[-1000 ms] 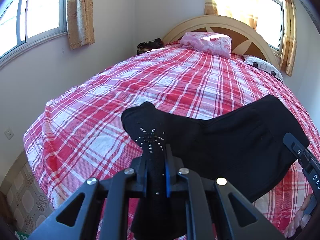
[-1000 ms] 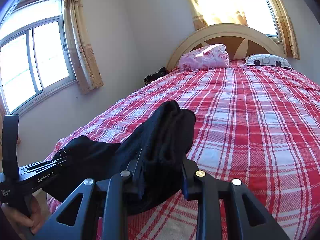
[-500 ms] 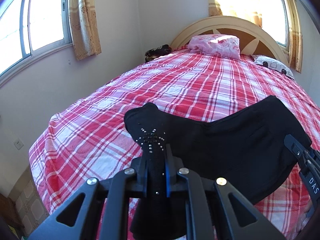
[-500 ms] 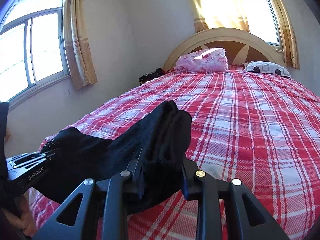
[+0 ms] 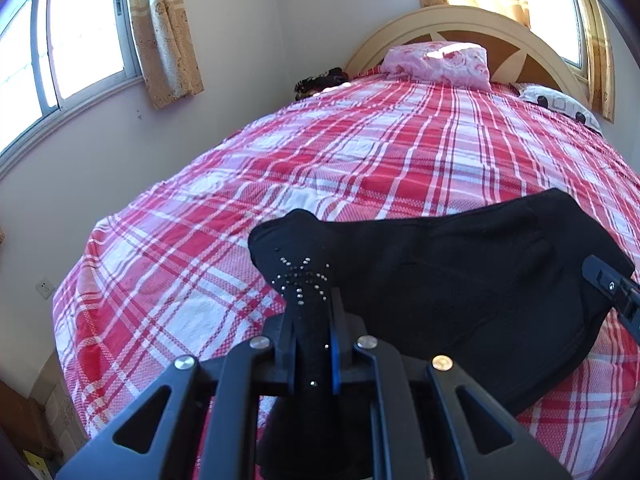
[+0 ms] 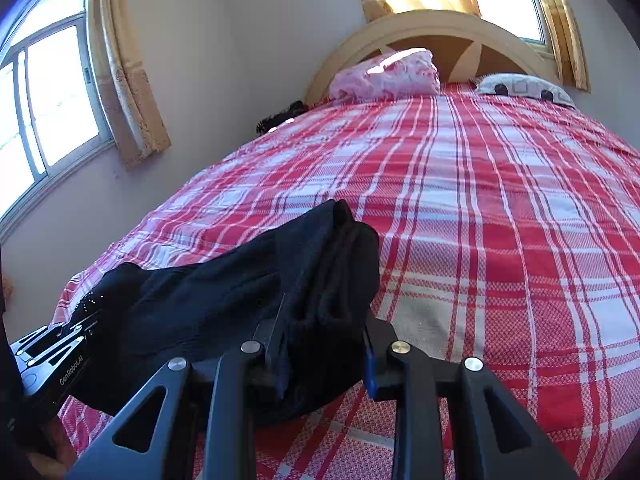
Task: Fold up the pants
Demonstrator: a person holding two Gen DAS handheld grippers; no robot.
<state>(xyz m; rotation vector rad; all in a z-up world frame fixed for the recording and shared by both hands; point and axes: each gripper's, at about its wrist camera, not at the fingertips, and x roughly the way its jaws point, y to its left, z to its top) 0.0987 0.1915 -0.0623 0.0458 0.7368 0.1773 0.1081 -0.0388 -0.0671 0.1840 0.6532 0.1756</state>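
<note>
Left wrist view first: the left hand-held gripper [image 5: 314,328] is clamped tight on a thin fold of the black pants [image 5: 460,280], right below a little cross of shiny studs [image 5: 302,276], and that grip looks the same as a second ago. The pants stretch across to the right hand-held gripper [image 5: 612,292] at the frame's edge, slung between the two just over the foot end of the bed [image 5: 360,160] with its red and white checked cover. From the right wrist camera, the right hand-held gripper [image 6: 324,344] pinches a thick bunch of the same pants [image 6: 240,280], jaws partly apart around the wad, unchanged too. What differs is the framing: both cameras have dropped and tipped toward the mattress, so the checks fill more of each picture and the cloth hangs closer to the cover. The pink pillow [image 6: 384,74] and the patterned pillow [image 6: 520,88] lie at the headboard [image 6: 460,28].
</note>
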